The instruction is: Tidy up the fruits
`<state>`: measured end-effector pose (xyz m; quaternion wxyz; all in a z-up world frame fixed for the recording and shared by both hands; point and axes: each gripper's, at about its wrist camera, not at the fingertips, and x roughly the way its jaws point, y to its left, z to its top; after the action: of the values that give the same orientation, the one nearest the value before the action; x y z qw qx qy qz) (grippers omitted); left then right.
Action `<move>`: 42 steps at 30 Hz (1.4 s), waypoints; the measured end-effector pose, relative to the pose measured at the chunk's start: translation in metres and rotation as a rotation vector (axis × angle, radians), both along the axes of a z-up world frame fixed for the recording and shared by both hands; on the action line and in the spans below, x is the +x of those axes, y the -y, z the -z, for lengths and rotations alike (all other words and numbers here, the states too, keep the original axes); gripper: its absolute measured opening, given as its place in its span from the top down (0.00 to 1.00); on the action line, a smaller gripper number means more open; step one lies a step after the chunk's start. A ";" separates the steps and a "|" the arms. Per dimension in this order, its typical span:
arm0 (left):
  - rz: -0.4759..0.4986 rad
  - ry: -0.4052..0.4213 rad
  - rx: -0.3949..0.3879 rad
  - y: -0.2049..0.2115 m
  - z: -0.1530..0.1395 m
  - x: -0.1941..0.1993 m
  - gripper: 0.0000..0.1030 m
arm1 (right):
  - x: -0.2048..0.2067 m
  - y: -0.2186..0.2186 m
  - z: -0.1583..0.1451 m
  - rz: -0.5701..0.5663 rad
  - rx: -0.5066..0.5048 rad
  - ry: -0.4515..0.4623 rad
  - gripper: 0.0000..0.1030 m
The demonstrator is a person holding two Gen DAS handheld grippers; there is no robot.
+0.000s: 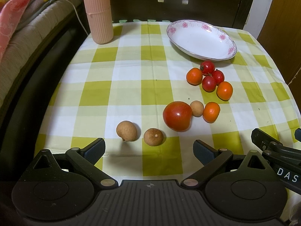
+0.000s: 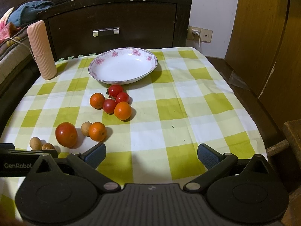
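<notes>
Here, from the left wrist, the left gripper [image 1: 149, 150] hovers with jaws wide and empty just short of two brown longans [image 1: 153, 137] on the checkered table [image 1: 128, 86]; a big tomato [image 1: 177, 116] sits beyond. From the right wrist, the right gripper [image 2: 151, 155] gapes wide over bare cloth, small oranges and cherry tomatoes [image 2: 115, 100] clustered near the empty floral plate [image 2: 148, 69].
</notes>
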<state>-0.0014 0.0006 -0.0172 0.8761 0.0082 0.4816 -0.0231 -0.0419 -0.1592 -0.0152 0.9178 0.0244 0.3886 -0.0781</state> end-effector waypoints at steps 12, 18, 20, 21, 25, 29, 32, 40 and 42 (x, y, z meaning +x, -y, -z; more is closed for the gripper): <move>0.000 -0.001 0.001 0.000 0.000 0.000 0.02 | 0.000 0.000 0.000 0.000 0.000 -0.002 0.01; 0.001 -0.003 0.002 -0.002 0.002 -0.001 0.03 | 0.000 0.000 0.001 0.000 0.000 -0.002 0.01; 0.002 -0.004 0.004 -0.001 0.002 -0.001 0.03 | 0.000 -0.001 0.003 0.000 0.000 -0.004 0.01; 0.002 -0.005 0.005 -0.002 0.002 -0.001 0.03 | 0.000 -0.001 0.003 0.000 0.000 -0.006 0.01; 0.001 -0.010 0.010 -0.001 0.002 0.000 0.03 | 0.001 -0.001 0.003 -0.001 0.000 -0.011 0.01; 0.002 -0.010 0.010 0.000 0.002 0.000 0.03 | 0.002 -0.002 0.003 -0.002 0.000 -0.018 0.01; 0.001 -0.013 0.012 -0.001 0.003 0.000 0.03 | 0.002 -0.002 0.003 -0.002 0.001 -0.023 0.01; -0.001 -0.014 0.015 0.000 0.004 0.000 0.04 | 0.003 -0.001 0.004 -0.002 0.001 -0.025 0.01; -0.004 -0.017 0.015 -0.002 0.004 -0.001 0.04 | 0.003 -0.002 0.005 -0.003 0.000 -0.026 0.01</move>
<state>-0.0021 0.0021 -0.0214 0.8720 0.0135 0.4890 -0.0178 -0.0390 -0.1572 -0.0201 0.9128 0.0226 0.4004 -0.0769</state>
